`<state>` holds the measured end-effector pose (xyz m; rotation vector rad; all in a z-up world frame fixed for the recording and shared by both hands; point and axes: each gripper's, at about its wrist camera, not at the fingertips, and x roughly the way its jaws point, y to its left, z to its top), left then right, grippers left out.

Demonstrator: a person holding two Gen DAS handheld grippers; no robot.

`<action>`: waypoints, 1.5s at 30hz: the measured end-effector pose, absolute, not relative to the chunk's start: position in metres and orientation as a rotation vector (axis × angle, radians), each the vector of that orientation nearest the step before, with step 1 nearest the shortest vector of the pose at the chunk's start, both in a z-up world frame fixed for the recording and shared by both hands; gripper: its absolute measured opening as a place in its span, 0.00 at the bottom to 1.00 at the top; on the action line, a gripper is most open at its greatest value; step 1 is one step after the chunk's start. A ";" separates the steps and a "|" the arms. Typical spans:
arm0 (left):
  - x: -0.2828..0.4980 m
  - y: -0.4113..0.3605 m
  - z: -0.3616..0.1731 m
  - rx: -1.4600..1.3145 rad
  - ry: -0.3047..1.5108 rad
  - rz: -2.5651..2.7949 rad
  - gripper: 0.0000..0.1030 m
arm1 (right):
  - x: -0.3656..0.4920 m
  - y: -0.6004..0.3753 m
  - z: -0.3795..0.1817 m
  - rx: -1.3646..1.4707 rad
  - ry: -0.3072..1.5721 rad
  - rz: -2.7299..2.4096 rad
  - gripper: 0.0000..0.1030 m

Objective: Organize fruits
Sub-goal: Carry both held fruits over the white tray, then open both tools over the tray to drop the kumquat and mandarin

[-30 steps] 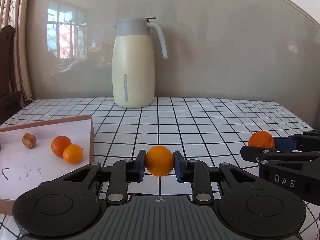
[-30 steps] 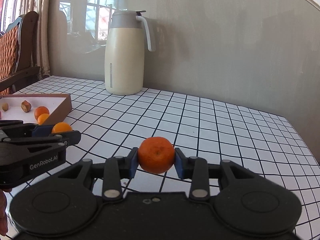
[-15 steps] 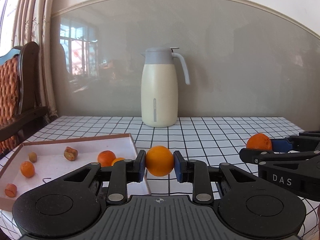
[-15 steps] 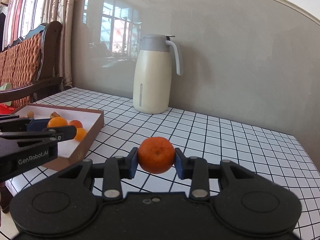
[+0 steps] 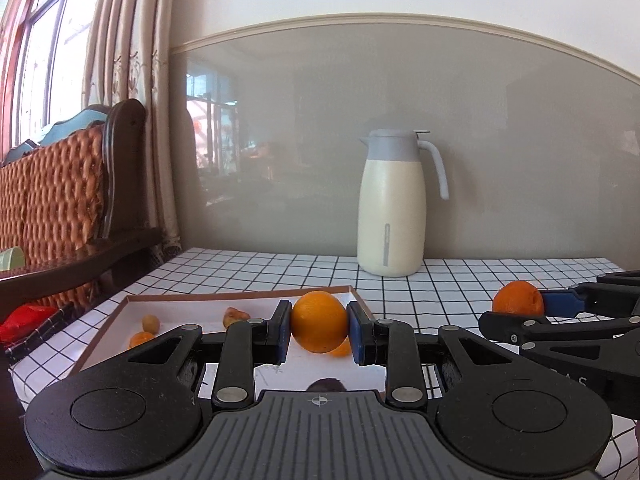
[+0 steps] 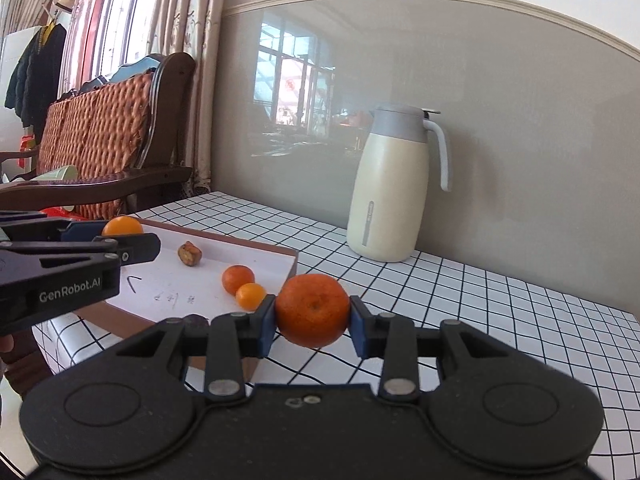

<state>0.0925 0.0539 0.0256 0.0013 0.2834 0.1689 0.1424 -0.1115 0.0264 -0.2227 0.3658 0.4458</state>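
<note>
1. Orange fruits number two in grip: the left gripper [image 5: 319,333] pinches a smooth round orange [image 5: 319,321] above the shallow brown-rimmed white tray [image 6: 256,246]; the right gripper [image 6: 312,319] pinches a dimpled tangerine [image 6: 312,309] beside that tray.
2. Two small oranges [image 6: 244,286] and one brown shrivelled fruit [image 6: 189,254] lie in the tray.
3. One cream thermos jug [image 6: 391,186] stands on the checked tablecloth [image 6: 480,292].
4. "GenRobot.AI" marks the left gripper.

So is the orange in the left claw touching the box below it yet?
Apart. In the right wrist view the left gripper holds its orange in the air, above the white floor of the box.

Two held oranges [image 5: 319,321] [image 6: 312,310], one jug [image 6: 390,188].
</note>
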 end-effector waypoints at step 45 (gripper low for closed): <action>0.138 0.216 0.022 -0.017 0.270 0.386 0.29 | 0.209 0.013 0.027 -0.221 0.321 0.565 0.28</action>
